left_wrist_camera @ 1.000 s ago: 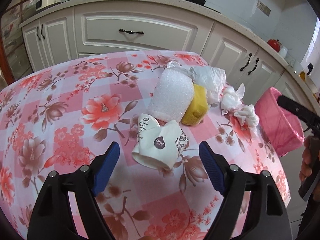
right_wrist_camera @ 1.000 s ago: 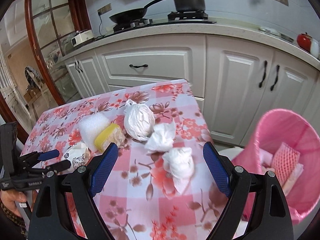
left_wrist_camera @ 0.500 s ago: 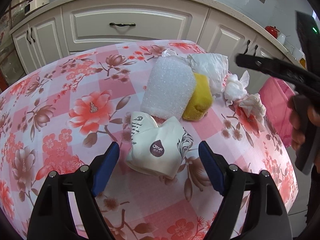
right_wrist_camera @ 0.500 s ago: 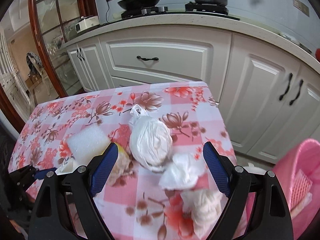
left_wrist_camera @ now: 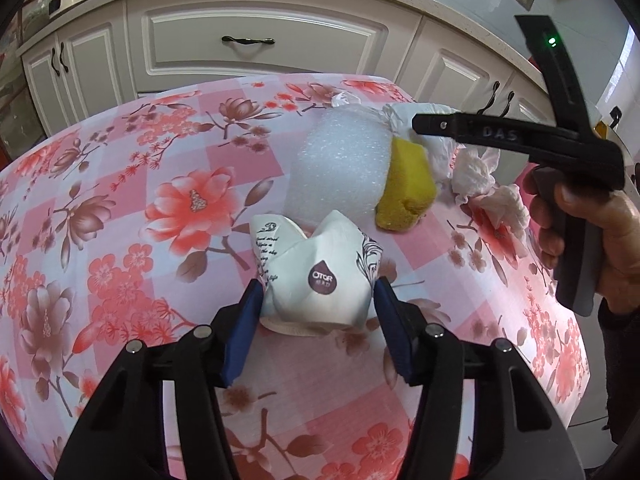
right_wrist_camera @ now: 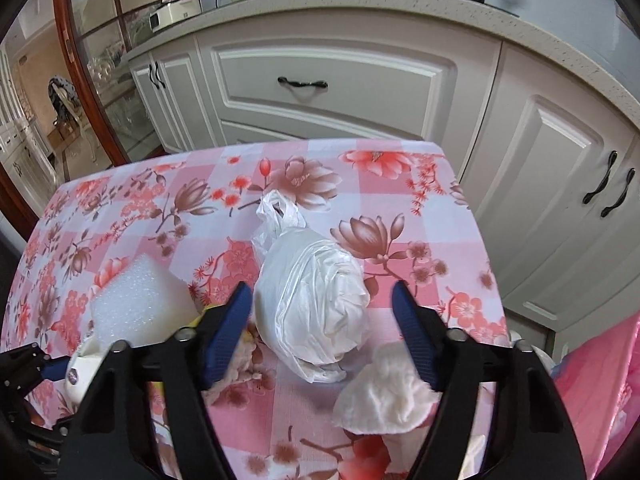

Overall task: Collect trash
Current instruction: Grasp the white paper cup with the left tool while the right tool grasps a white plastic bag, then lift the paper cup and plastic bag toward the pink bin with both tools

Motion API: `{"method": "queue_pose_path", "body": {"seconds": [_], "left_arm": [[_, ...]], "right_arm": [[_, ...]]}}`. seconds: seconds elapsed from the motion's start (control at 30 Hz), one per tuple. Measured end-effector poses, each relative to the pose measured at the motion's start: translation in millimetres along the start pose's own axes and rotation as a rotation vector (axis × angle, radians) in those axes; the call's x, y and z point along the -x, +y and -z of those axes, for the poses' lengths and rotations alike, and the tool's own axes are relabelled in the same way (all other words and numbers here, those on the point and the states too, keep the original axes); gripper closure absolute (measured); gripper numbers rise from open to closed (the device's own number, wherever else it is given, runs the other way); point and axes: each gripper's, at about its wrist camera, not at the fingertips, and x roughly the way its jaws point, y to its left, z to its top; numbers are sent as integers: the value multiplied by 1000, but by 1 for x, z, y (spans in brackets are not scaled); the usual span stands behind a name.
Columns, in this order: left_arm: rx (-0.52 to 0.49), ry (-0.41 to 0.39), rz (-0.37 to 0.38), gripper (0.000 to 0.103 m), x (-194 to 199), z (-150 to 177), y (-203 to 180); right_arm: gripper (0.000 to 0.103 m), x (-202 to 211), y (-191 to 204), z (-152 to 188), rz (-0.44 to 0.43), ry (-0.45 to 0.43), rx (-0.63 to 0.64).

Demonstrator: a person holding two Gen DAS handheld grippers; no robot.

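A crushed white paper cup [left_wrist_camera: 316, 276] lies on the floral tablecloth [left_wrist_camera: 120, 208]. My left gripper [left_wrist_camera: 316, 300] is closing on it, and both blue pads touch its sides. A knotted white plastic bag [right_wrist_camera: 312, 304] sits between the fingers of my right gripper [right_wrist_camera: 320, 304], whose jaws are also closing. Its left pad [right_wrist_camera: 240, 304] brushes the bag, while the right pad stands a little off it. A hand [left_wrist_camera: 592, 232] holds the right gripper in the left wrist view.
Beside the cup lie a white foam block [left_wrist_camera: 340, 164] and a yellow sponge [left_wrist_camera: 408, 192]. Crumpled tissues [right_wrist_camera: 384, 396] lie near the table's right edge. A pink bin [right_wrist_camera: 600, 392] stands off that edge. White cabinets [right_wrist_camera: 328, 80] run behind the table.
Both pairs of jaws have narrowed. The left pads have come onto the cup. My right gripper moved left from the bin side and sank around the plastic bag.
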Motion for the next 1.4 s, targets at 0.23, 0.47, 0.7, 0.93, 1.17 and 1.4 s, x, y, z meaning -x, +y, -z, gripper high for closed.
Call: {"method": "queue_pose_path", "body": {"seconds": [0.23, 0.47, 0.7, 0.93, 1.17, 1.4], "left_arm": [[31, -27, -10, 48, 15, 2, 10], [56, -48, -30, 50, 23, 4, 19], [66, -73, -46, 50, 34, 6, 22], [72, -104, -56, 51, 49, 12, 21], [63, -144, -63, 51, 69, 16, 12], [35, -192, -60, 51, 91, 13, -5]], "right_arm": [[68, -2, 6, 2, -13, 4, 12], [71, 18, 5, 7, -26, -44, -8], [71, 53, -1, 9, -30, -104, -24], [71, 94, -3, 21, -36, -159, -39], [71, 134, -2, 48, -44, -198, -59], [71, 161, -5, 74, -44, -219, -80]]}}
